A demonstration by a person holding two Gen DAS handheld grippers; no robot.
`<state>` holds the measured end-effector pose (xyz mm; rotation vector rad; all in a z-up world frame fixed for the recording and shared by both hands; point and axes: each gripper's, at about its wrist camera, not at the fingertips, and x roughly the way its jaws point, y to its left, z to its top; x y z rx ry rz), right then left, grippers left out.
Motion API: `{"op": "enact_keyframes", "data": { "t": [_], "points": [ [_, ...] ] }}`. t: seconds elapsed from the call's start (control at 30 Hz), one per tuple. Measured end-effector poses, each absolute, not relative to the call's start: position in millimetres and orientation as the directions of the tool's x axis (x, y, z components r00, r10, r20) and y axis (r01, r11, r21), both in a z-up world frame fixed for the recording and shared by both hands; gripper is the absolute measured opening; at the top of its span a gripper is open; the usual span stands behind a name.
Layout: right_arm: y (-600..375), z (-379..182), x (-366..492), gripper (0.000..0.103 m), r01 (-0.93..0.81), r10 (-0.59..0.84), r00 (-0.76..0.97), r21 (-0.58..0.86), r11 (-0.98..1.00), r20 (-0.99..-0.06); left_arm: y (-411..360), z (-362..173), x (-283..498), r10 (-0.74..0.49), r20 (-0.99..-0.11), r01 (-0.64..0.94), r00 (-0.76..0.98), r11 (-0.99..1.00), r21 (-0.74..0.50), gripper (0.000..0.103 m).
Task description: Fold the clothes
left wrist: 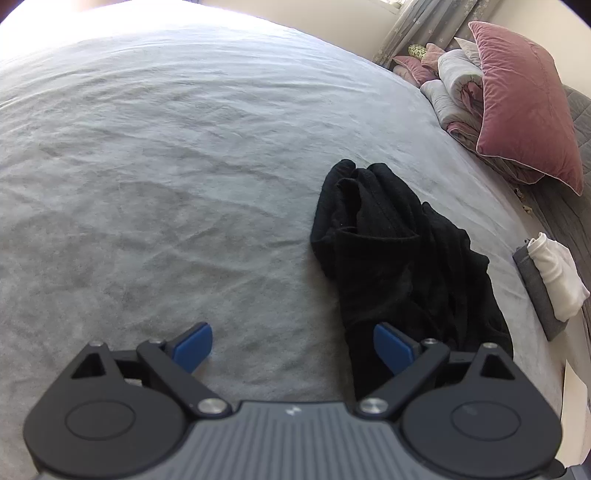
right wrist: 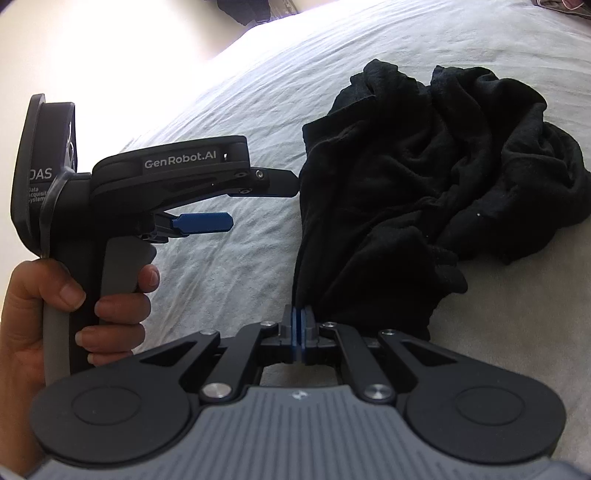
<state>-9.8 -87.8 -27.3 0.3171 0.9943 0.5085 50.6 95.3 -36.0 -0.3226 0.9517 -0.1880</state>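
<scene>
A crumpled black garment (left wrist: 391, 251) lies on the grey bed sheet (left wrist: 166, 166); it also shows in the right wrist view (right wrist: 424, 177). My left gripper (left wrist: 291, 347) is open and empty, its right blue pad beside the garment's near edge. In the right wrist view the left gripper (right wrist: 258, 199) is seen from the side, held by a hand, just left of the garment. My right gripper (right wrist: 300, 321) is shut, its blue pads pinching the garment's near edge.
Pink cushions (left wrist: 524, 110) and rolled bedding (left wrist: 454, 85) are piled at the bed's far right. Folded white and grey clothes (left wrist: 550, 280) lie at the right edge. Curtains (left wrist: 424, 22) hang behind.
</scene>
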Motion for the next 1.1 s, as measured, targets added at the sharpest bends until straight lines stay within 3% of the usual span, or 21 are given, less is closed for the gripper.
{"op": "enact_keyframes", "data": {
  "t": [0.27,0.5,0.57,0.67,0.8,0.87,1.1],
  "points": [
    [-97,-26,-14,0.003,-0.240,0.568,0.391,0.516,0.822,-0.724,86,-33,50,-0.361,-0.735,0.059,0.574,0.914,-0.402,0.091],
    [-109,-18,-17,0.005,-0.225,0.560,0.405,0.515,0.827,-0.723,69,-33,49,-0.426,-0.703,0.116,0.569,0.888,-0.445,0.082],
    [-115,-16,-16,0.014,-0.214,0.563,0.411,0.525,0.824,-0.717,63,-34,49,-0.443,-0.700,0.134,0.560,0.883,-0.451,0.075],
    [-126,-12,-13,0.015,-0.200,0.576,0.415,0.547,0.813,-0.704,57,-37,49,-0.441,-0.709,0.142,0.550,0.886,-0.441,0.061],
    [-140,-9,-9,0.051,-0.161,0.558,0.466,0.554,0.817,-0.687,56,-39,49,-0.425,-0.719,0.148,0.551,0.897,-0.417,0.028],
    [-147,-6,-7,0.051,-0.146,0.552,0.494,0.562,0.814,-0.672,56,-38,48,-0.425,-0.715,0.162,0.555,0.899,-0.407,0.014],
    [-177,0,3,0.051,-0.060,0.560,0.587,0.658,0.750,-0.585,36,-19,19,-0.532,-0.620,0.401,0.577,0.845,-0.353,0.010]
  ]
}}
